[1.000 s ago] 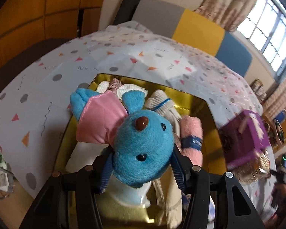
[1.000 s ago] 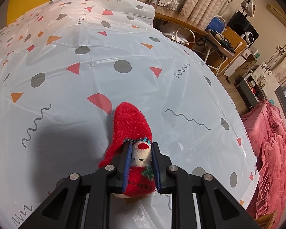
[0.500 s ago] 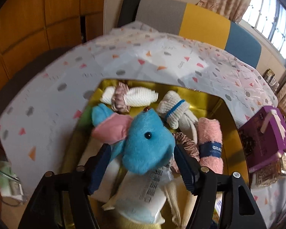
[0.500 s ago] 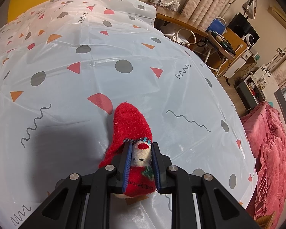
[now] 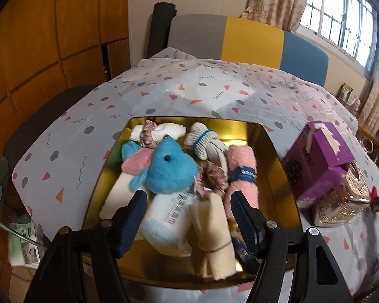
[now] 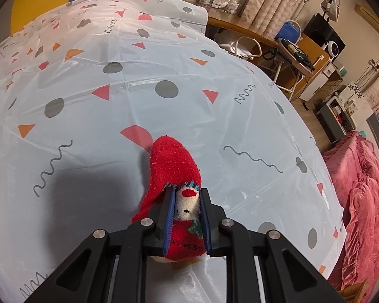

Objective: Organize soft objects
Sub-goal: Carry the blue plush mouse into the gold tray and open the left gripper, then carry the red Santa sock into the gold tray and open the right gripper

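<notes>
Between right tongs point(image 6: 188, 217): red sock point(image 6: 175, 170) (pinched)

- You see the blue plush mouse point(image 5: 170, 170) with pink ears lying on its side in the gold tray point(image 5: 278, 166), mid-frame, atop the other soft items.
- Around it in the tray: a white rolled cloth point(image 5: 170, 131), a white sock bundle with blue band point(image 5: 202, 139), a pink rolled towel point(image 5: 242, 174), a cream roll point(image 5: 214, 229).
- Your red Santa sock point(image 6: 175, 174) lies on the counter point(image 6: 88, 116), lower centre of the right view, its white face pinched in the right tool point(image 6: 188, 210).
</notes>
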A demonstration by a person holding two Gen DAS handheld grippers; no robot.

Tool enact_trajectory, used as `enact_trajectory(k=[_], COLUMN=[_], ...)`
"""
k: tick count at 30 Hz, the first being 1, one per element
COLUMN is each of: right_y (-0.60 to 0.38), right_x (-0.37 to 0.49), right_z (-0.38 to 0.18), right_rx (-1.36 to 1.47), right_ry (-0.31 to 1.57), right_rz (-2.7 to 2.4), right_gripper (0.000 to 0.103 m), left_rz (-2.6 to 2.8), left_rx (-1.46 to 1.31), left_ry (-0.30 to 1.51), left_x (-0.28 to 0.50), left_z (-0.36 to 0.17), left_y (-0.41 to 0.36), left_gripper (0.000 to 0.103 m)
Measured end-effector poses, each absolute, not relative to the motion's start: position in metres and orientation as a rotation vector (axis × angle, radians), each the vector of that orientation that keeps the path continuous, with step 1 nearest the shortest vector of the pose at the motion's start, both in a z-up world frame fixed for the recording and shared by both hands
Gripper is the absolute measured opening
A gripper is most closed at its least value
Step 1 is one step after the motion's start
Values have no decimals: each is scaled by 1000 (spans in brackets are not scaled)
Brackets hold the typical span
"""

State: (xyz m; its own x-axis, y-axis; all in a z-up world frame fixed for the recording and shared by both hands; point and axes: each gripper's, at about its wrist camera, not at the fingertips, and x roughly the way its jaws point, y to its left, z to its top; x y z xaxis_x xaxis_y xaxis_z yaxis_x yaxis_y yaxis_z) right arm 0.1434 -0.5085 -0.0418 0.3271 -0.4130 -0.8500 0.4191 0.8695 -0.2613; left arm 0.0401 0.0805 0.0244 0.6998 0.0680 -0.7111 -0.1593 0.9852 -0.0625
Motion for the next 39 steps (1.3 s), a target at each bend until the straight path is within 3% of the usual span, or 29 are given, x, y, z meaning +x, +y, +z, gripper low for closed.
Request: enact_trajectory(k=[25,39], right_y=[-478,-358], right_x=[155,172], right_z=[-36,93], right_rx=[180,81], right_ry=[1118,832], right_rz=[-269,26], right_gripper=[15,13], left_rz=[48,87], left_rx=[-108,-171], left_ry=[818,814], left_x=[27,15], left_z=[20,14], left_y=[56,85], left_gripper=[70,69])
